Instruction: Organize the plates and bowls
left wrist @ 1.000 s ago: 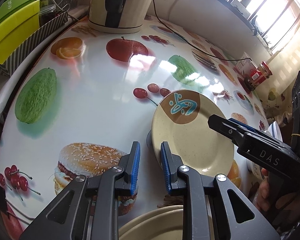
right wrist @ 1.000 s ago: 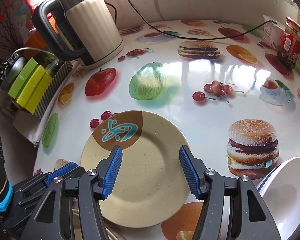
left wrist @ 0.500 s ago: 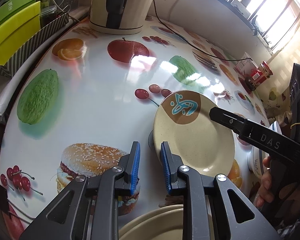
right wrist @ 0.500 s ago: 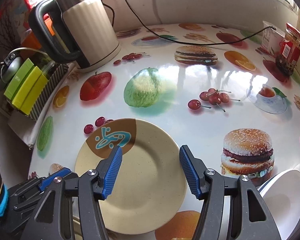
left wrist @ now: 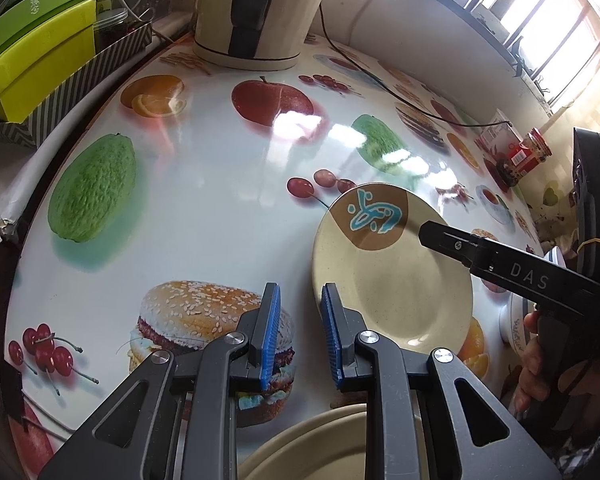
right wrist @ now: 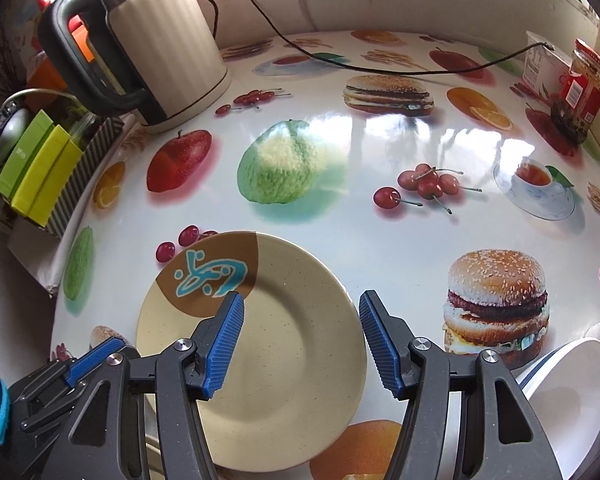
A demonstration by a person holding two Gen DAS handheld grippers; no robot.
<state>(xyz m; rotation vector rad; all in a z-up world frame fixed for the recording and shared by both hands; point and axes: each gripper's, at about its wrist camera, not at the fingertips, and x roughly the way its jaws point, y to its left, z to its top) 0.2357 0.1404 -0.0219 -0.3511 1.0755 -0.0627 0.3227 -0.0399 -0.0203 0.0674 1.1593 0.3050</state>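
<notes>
A cream plate [right wrist: 284, 364] with a brown patch and a blue mark lies flat on the fruit-print table; it also shows in the left wrist view [left wrist: 388, 276]. My right gripper [right wrist: 300, 340] is open and empty, hovering above the plate's middle. My left gripper [left wrist: 298, 328] is open with a narrow gap and empty, just left of the plate's near rim. Another cream plate [left wrist: 320, 448] sits under my left gripper at the table's front edge. A white bowl [right wrist: 568, 400] sits at the right, near a patterned bowl [left wrist: 514, 328].
A cream electric kettle [right wrist: 160, 52] stands at the back left with its black cord [right wrist: 340, 64] running across the table. Green boxes in a striped tray [left wrist: 32, 64] sit off the left edge. A red jar [right wrist: 588, 84] and a carton [right wrist: 540, 64] stand at the back right.
The right gripper drew back and rose a little over the plate, and the plate now lies flat. The left gripper stayed in place with the same narrow gap.
</notes>
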